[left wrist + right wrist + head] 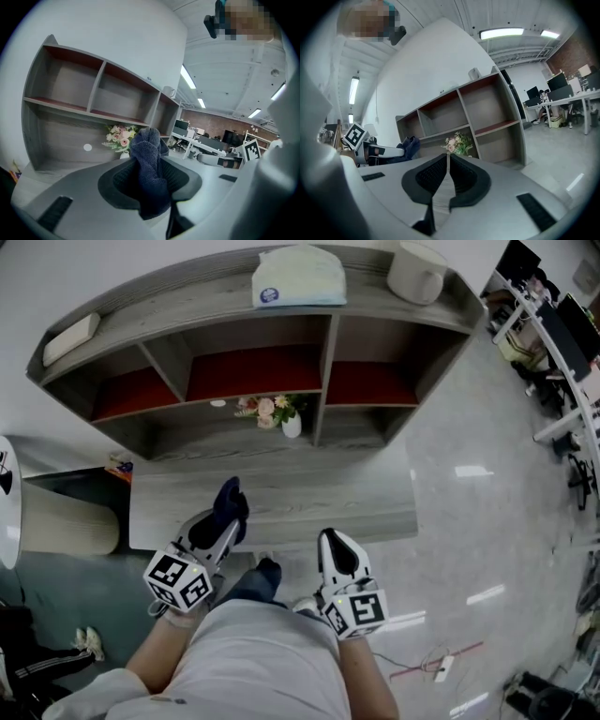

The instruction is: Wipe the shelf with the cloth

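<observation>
Left tool (pixel 151 183) clenched on a dark blue terry cloth (pixel 149 152). The cloth is bunched between the pads, with a wad sticking up past the tips and a tail hanging below. Right tool (pixel 447 161) is closed, pads together, nothing between them.

In the head view both tools sit low in frame, in front of the person's body and at the near edge of the low ledge at the foot of the grey wood-grain shelf unit with red-lined upper compartments (pixel 178 298). The cloth is up off the ledge, over its front part, not touching any board that I can see. It is held only by the left tool; the right tool is well apart from it to the right.

The lower middle compartment holds a small bunch of pink and white flowers (pixel 268 410) in a little white vase (pixel 292 426). On the shelf top are a pale soft pack with a round blue label (pixel 298 277), a white cylindrical container (pixel 415 274) and a flat pale box (pixel 70 338) at the left end.
</observation>
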### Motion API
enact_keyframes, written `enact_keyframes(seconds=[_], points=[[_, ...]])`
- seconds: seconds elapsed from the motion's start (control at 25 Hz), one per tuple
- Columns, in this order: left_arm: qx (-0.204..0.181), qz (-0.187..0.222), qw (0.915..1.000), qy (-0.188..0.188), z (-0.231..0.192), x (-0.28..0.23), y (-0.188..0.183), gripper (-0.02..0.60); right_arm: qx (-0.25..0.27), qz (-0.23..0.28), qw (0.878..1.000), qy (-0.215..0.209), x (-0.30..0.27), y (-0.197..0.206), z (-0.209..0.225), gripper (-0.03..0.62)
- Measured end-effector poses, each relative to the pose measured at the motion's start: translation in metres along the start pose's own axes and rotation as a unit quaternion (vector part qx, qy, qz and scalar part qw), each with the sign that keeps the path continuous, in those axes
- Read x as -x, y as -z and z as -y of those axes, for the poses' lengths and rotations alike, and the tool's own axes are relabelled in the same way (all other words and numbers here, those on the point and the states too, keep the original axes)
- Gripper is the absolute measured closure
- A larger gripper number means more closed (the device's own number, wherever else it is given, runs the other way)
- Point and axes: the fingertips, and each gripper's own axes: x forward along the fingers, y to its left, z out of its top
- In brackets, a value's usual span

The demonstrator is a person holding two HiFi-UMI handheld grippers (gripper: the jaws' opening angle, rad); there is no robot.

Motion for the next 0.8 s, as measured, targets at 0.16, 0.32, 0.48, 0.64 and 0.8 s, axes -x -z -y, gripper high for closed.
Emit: enact_keyframes(seconds=[0.16, 0.32, 0.48, 0.64, 0.8], points=[[0.0, 0.006, 1.0, 0.002, -0.034, -0.019, -0.022, 0.449, 0.0, -0.004, 1.0, -0.008, -0.049, -0.007, -0.004, 0.562], [-0.002, 0.014, 0.9999, 0.003, -0.065, -0.03, -0.043, 0.449, 0.005, -0.004, 1.0, -0.022, -0.095, -0.017, -0.015, 0.562], [-0.004, 0.021, 0.9998, -0.001, -0.092, -0.037, -0.063, 0.449, 0.015, -0.003, 0.999, -0.036, -0.134, -0.028, -0.029, 0.562], [-0.014, 0.03, 0.9995, -0.003, -0.11, -0.044, -0.081, 0.449, 0.027, -0.008, 0.999, -0.044, -0.161, -0.033, -0.039, 0.562], [-0.018, 0.035, 0.9992, -0.008, -0.121, -0.05, -0.098, 0.448, 0.033, -0.011, 0.998, -0.051, -0.174, -0.036, -0.047, 0.562]])
